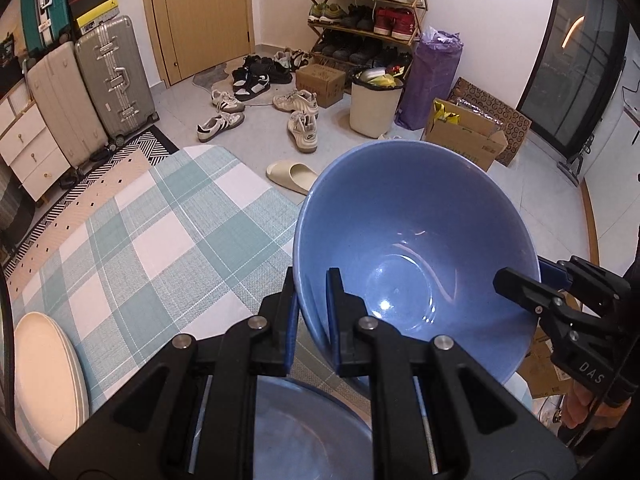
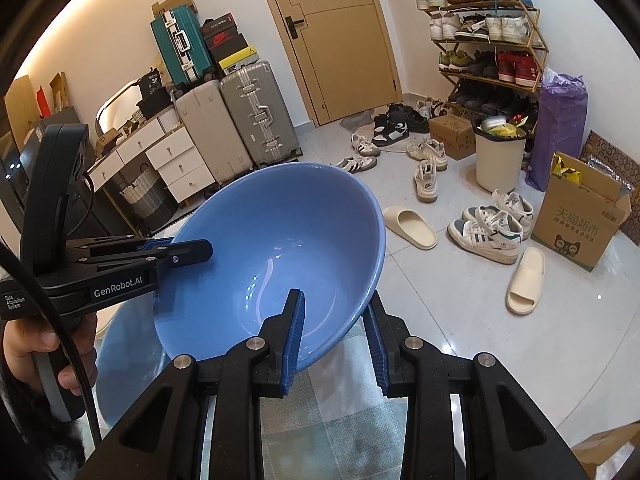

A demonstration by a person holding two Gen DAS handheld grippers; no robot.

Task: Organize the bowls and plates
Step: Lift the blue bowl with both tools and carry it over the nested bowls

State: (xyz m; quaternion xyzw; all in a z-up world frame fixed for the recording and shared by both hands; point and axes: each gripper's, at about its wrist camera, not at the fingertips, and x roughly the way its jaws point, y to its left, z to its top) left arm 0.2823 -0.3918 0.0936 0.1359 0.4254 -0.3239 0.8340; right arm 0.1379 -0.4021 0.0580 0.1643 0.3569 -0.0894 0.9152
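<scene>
A large blue bowl (image 1: 416, 240) (image 2: 280, 248) hangs tilted in the air above the table, held from both sides. My left gripper (image 1: 314, 304) (image 2: 206, 250) is shut on its rim, one finger inside the bowl and one outside. At the opposite rim my right gripper (image 2: 336, 332) (image 1: 514, 280) is shut on the bowl's wall in the same way. A second blue dish (image 1: 304, 432) (image 2: 120, 364) lies on the table below the bowl. A stack of white plates (image 1: 44, 368) sits at the table's near left.
The table has a green and white plaid cloth (image 1: 160, 240). A person's hand (image 2: 36, 344) grips the left tool's handle. On the floor beyond are shoes, a slipper (image 1: 292, 176), a bin (image 1: 374, 104), cardboard boxes (image 2: 580, 220), suitcases (image 1: 112, 80) and a shoe rack (image 2: 488, 48).
</scene>
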